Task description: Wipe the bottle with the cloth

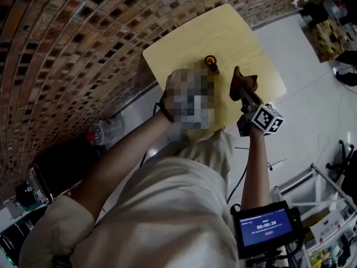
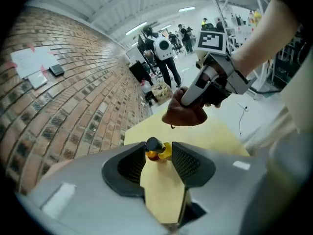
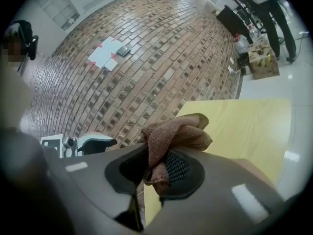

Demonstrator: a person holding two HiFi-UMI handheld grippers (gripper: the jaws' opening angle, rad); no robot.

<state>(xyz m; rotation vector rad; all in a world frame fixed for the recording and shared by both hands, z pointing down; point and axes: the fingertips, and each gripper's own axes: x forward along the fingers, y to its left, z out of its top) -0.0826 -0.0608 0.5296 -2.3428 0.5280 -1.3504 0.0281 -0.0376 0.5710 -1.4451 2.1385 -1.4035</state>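
Note:
A small bottle (image 1: 211, 62) with a black cap and yellow-orange body stands on the pale wooden table (image 1: 189, 32). In the left gripper view the bottle (image 2: 155, 148) sits in the gap at the tips of my left gripper (image 2: 159, 156), whose jaws stand open around it; I see no pad pressing on it. A mosaic patch hides this gripper in the head view. My right gripper (image 1: 241, 88) is shut on a brown cloth (image 1: 244, 82), held just right of the bottle and above the table. The cloth (image 3: 178, 133) bunches out between its jaws.
A curved brick wall (image 1: 67, 49) runs along the table's left and far side. Grey floor lies to the right, with cables and boxes (image 1: 329, 35). A clear plastic bottle (image 1: 100, 132) lies by the wall's foot. People stand far back (image 2: 166, 53).

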